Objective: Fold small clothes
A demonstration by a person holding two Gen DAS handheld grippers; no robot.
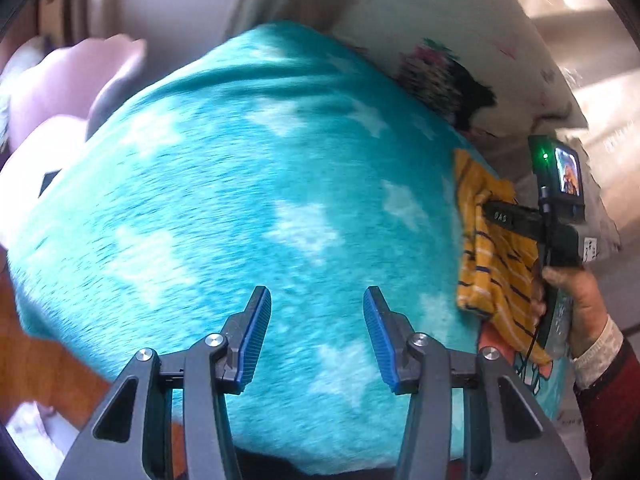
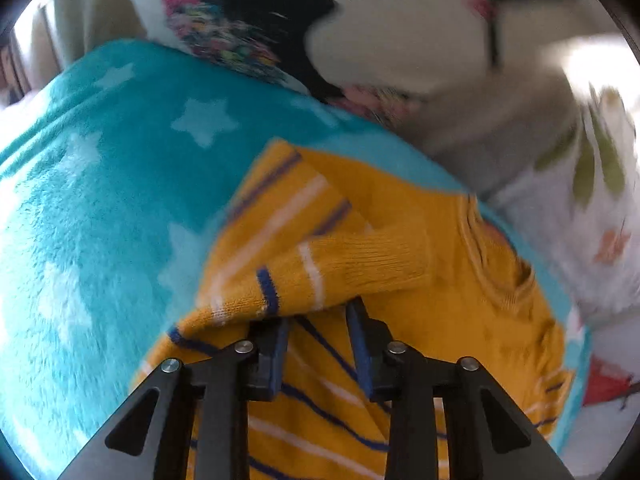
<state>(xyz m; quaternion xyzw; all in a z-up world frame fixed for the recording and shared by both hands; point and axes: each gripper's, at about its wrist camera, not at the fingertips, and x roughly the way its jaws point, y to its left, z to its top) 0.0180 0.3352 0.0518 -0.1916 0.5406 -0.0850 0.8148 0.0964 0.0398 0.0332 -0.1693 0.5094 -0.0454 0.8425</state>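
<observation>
A small mustard-yellow knitted garment with blue and white stripes lies on a turquoise blanket with white stars. My right gripper is over the garment, its blue-padded fingers partly open, with a folded sleeve lying across the tips. In the left wrist view the garment sits at the right edge of the blanket, under the right gripper's body and the hand that holds it. My left gripper is open and empty above the blanket's middle.
A white pillow with a dark flowered print lies behind the blanket. White patterned bedding lies to the right. Pink fabric and a wooden floor show at the left in the left wrist view.
</observation>
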